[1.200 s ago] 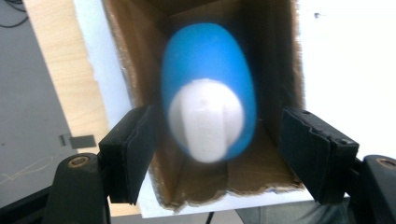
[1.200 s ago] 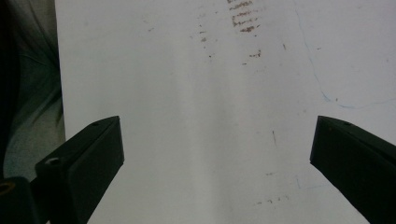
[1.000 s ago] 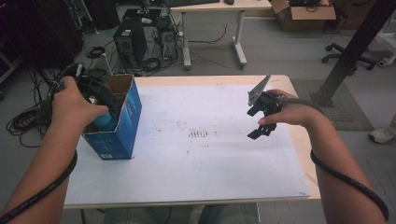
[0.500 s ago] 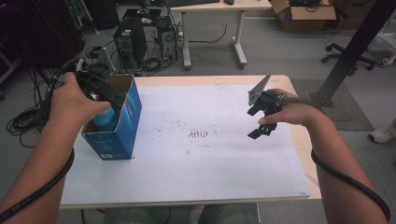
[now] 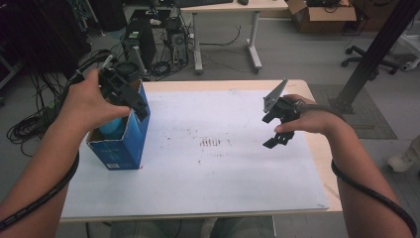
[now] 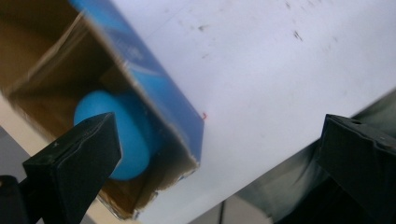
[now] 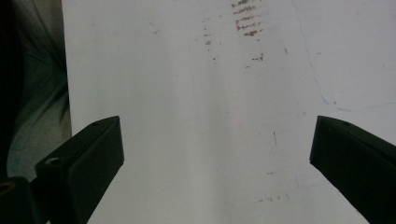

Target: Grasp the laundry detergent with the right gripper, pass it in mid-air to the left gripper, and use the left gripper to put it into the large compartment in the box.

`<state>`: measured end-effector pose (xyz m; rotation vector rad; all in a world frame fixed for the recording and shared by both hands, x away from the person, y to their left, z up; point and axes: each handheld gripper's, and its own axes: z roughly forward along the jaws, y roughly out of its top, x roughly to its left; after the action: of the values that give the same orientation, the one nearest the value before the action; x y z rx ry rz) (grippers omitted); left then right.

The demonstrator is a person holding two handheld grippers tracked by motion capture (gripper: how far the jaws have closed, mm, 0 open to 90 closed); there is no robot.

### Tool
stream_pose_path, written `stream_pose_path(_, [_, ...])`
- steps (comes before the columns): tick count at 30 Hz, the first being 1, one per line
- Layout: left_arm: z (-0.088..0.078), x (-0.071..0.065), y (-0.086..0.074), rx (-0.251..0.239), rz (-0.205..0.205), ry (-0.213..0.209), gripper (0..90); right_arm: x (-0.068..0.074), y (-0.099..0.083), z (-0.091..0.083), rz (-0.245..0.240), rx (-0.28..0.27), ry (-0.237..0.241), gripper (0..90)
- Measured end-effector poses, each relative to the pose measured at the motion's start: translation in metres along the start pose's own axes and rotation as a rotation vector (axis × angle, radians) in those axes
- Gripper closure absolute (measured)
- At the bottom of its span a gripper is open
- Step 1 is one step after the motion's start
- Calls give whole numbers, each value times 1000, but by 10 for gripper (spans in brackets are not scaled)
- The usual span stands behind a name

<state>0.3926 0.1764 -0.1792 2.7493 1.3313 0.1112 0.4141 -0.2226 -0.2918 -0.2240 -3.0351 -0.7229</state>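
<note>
Blue box (image 5: 124, 141) on our white table (image 5: 208, 183)
We held the left claw (image 5: 130, 94) spread over its open top; right claw (image 5: 277, 130) spread above bare table.

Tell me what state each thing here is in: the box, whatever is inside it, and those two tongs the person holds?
Blue box: upright near the table's left edge, top open.
Blue object: sitting inside the box, ungripped.
Left tongs: open, empty, over the box's open top.
Right tongs: open, empty, held above the table.
White table top: smudged with brownish marks near the middle.
</note>
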Motion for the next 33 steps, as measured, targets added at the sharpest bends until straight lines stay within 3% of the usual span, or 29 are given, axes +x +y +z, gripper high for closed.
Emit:
stream_pose_path(2, [-4, -11, 6, 9, 89, -2, 2, 1, 1, -1, -3, 2, -3, 28])
stream_pose_path(6, [-9, -27, 15, 20, 210, -1, 2, 2, 3, -5, -10, 10, -8, 28])
stream_pose_path(9, [-13, -40, 21, -6, 322, -2, 2, 3, 6, -7, -18, 22, -9, 27])
stream_pose_path(11, [-15, -47, 25, -15, 373, -29, 2, 3, 8, -8, -21, 27, -9, 30])
stream_pose_path(12, [-15, -50, 27, -22, 401, -19, 2, 3, 9, -8, -24, 32, -10, 28])
stream_pose_path(18, [-14, -62, 35, -4, 527, -31, 2, 5, 14, -11, -33, 59, -12, 29])
stream_pose_path(22, [-12, -64, 36, 16, 560, -38, 2, 6, 19, -12, -45, 80, -11, 29])
stream_pose_path(28, [-4, -65, 35, 48, 666, -64, 2, 4, 27, -14, -65, 96, -10, 31])
stream_pose_path(33, [4, -67, 35, 71, 696, -79, 2, 1, 30, -13, -71, 118, -6, 30])
